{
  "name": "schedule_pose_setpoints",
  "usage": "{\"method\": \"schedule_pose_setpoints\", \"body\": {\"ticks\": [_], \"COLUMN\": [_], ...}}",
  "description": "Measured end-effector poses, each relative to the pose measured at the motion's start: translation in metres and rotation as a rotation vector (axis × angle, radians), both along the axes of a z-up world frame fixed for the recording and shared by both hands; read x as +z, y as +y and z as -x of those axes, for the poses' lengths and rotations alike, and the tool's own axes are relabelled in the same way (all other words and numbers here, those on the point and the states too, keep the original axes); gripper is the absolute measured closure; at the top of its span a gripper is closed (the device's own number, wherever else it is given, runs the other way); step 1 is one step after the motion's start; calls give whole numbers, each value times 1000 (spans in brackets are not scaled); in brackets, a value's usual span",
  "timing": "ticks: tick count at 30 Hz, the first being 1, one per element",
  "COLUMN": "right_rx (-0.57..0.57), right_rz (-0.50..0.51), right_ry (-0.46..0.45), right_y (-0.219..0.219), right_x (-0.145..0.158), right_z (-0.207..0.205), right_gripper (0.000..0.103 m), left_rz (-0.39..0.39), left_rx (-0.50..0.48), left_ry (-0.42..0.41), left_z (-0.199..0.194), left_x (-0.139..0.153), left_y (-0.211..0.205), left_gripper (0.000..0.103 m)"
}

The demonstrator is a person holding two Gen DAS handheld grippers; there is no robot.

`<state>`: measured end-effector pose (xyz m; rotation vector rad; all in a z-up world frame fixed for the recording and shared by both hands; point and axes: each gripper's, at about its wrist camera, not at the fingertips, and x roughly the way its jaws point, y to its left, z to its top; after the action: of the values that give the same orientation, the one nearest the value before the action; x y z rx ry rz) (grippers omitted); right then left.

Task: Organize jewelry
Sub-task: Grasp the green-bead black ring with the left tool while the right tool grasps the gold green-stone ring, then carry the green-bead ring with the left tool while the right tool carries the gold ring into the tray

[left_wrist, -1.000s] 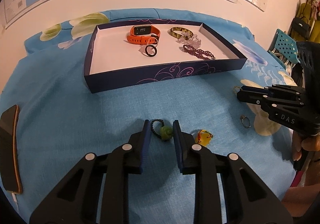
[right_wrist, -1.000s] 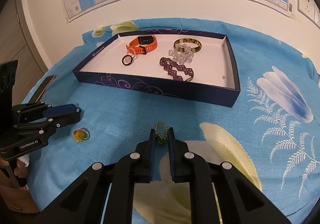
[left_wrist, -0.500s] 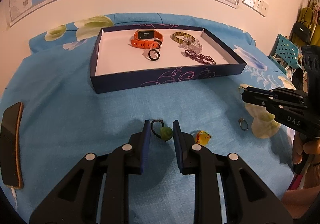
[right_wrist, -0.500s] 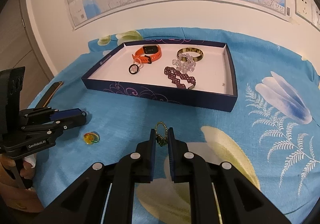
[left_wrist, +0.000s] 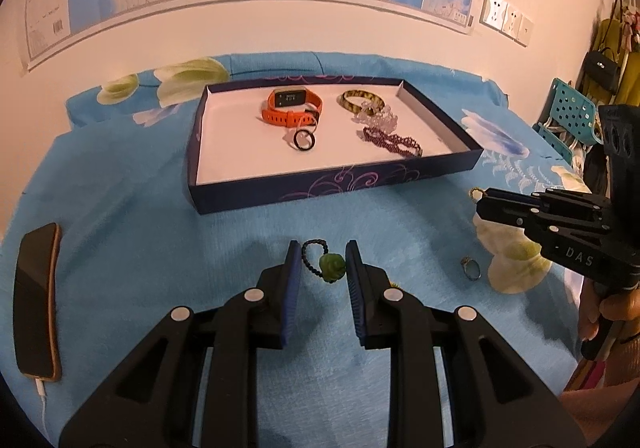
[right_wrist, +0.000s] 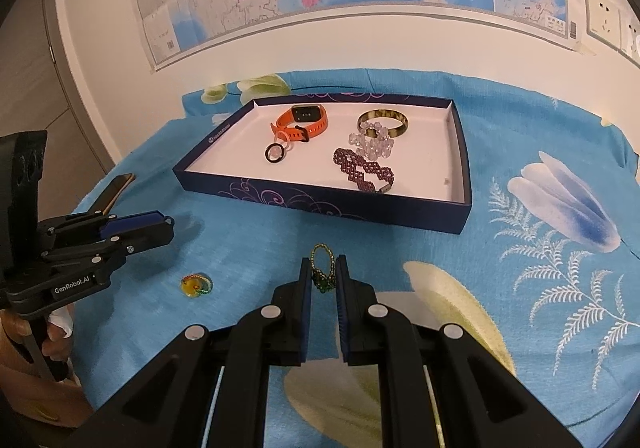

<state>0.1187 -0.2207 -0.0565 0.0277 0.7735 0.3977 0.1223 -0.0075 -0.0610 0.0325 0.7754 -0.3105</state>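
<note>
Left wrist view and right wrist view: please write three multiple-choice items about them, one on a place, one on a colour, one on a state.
1. Where does the silver ring lie?
A. inside the box
B. on the blue cloth
C. on the phone

2. What colour is the strap of the watch?
A. orange
B. white
C. green

3. How are the fingers of the right gripper?
A. wide open and empty
B. shut on the bead loop
C. resting inside the box

Answers:
1 B: the ring lies on bare cloth.
2 A: the strap is plainly orange.
3 B: the loop sits pinched between the fingers.
</note>
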Motion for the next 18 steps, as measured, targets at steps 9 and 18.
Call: {"method": "schedule_pose_setpoints", "body": {"ticks": [9, 18], "right_rx": [8, 22], "right_rz": [-8, -8], "right_ry": [-34, -72], "right_y": [2, 3], "right_x": [10, 19], "right_z": [5, 3], "right_gripper": [93, 93], "left_rz": [7, 11], "left_rx": [6, -1], "left_ry": [-41, -78], "left_z": [3, 0], "left_x": [12, 21], "left_y": [-1, -5], "left_gripper": [80, 80]}}
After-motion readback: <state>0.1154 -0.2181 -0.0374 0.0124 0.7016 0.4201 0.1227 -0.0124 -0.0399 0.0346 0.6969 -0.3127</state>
